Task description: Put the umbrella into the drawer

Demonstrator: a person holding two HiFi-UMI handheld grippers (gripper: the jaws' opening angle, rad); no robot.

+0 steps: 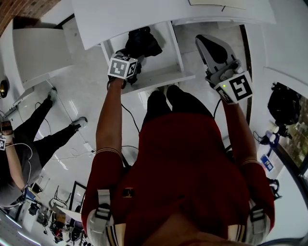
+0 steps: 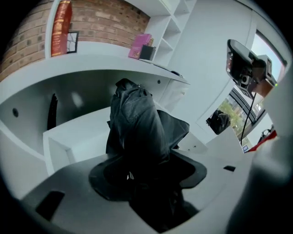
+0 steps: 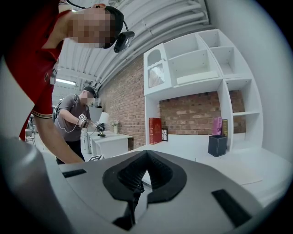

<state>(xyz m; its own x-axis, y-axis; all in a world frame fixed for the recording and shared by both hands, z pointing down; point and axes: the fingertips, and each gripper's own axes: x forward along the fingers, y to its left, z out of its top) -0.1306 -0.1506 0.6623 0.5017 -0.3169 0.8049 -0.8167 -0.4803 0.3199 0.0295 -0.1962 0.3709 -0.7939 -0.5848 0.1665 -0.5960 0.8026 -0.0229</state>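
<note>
A black folded umbrella [image 1: 144,41] hangs over the open white drawer [image 1: 166,73] under the desk. My left gripper [image 1: 137,52] is shut on it and points steeply down. In the left gripper view the umbrella [image 2: 137,123] fills the space between the jaws of the left gripper [image 2: 146,171], and the drawer's white inside [image 2: 75,132] lies behind it. My right gripper [image 1: 212,47] is held to the right of the drawer, shut with nothing in it. In its own view the right gripper [image 3: 145,157] has its pads meeting at the tip.
The white desk top [image 1: 144,14] overhangs the drawer. A white cabinet [image 1: 38,53] stands at the left, with a second person [image 1: 29,139] near it. A black bag [image 1: 284,103] sits at the right. On the desk are a red book [image 3: 154,130] and a dark pen holder [image 3: 217,145].
</note>
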